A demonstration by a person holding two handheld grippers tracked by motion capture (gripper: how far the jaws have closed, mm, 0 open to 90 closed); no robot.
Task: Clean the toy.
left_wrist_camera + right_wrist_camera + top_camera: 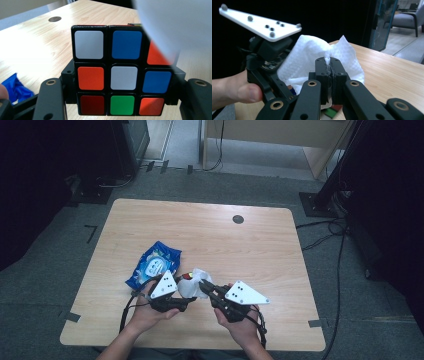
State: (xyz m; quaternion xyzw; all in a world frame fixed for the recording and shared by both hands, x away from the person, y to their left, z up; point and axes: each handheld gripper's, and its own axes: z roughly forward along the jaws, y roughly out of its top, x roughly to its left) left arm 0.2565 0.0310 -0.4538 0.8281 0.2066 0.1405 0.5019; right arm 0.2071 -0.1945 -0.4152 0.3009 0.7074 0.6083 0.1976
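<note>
Step in hand, as judged: wiping a puzzle cube with a wet wipe. The left gripper (182, 295) holds the puzzle cube (117, 72) above the near middle of the bench (260, 245). The right gripper (330, 72) holds the white wipe (312, 57) right against that cube.

Left gripper: its fingers (51, 100) stand partly spread, one clamped against each side of the cube, in the left gripper view. The face toward the camera shows white, blue, orange, red and green tiles. The wipe hangs blurred across the upper right of that face.

Right gripper: its fingers (323, 72) are pressed together, pinching a gathered fold of the wipe between the pads. The rest of the sheet fans out beyond the tips, toward the left gripper and the person's left hand (234, 87).

The blue wipe packet (155, 263) lies on the bench just beyond the left gripper, apart from both grippers.

Next move, as judged: draw the wipe across a cube face while the left grip stays firm. The pinch is narrow, so the sheet may bunch or slip. Whether the wipe now touches the cube cannot be told.
</note>
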